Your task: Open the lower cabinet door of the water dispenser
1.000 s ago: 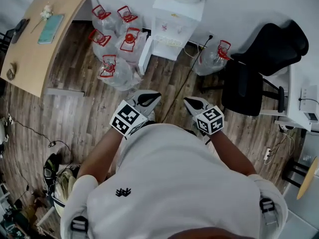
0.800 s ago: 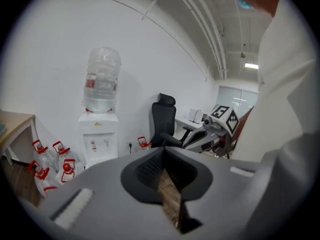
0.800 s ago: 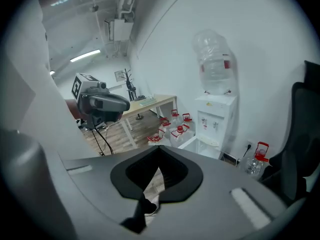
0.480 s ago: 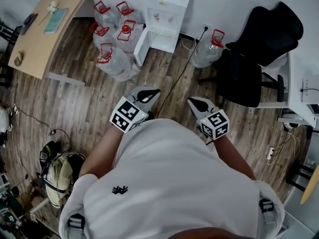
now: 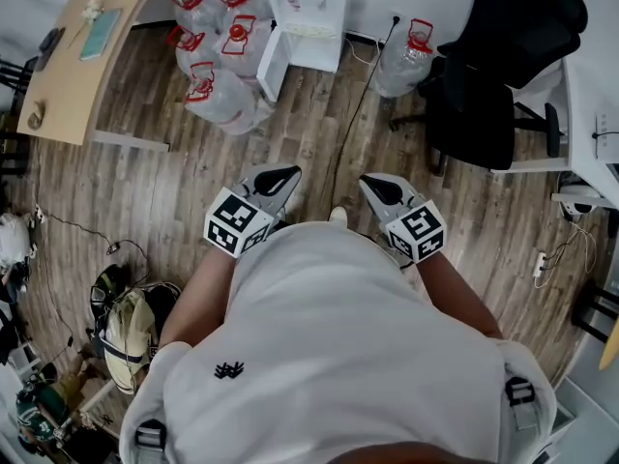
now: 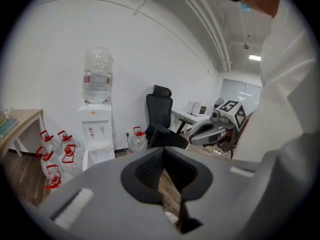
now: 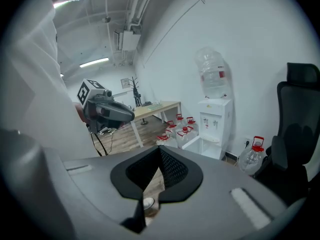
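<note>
The white water dispenser stands against the far wall, a clear bottle on top of it. Its lower cabinet door hangs swung out to the left, also seen in the left gripper view and the right gripper view. Both grippers are held close to the person's body, far from the dispenser and pointing toward it. My left gripper is shut and empty, its jaws meeting at the tips. My right gripper is shut on nothing too.
Several clear jugs with red handles crowd the floor left of the dispenser, and one more stands to its right beside a power cable. A black office chair is at the right, a wooden desk at the left, bags lower left.
The dispenser, jugs and chair have slid toward the top of the head view as the person backed away. Both grippers drew back with the body and stayed shut.
</note>
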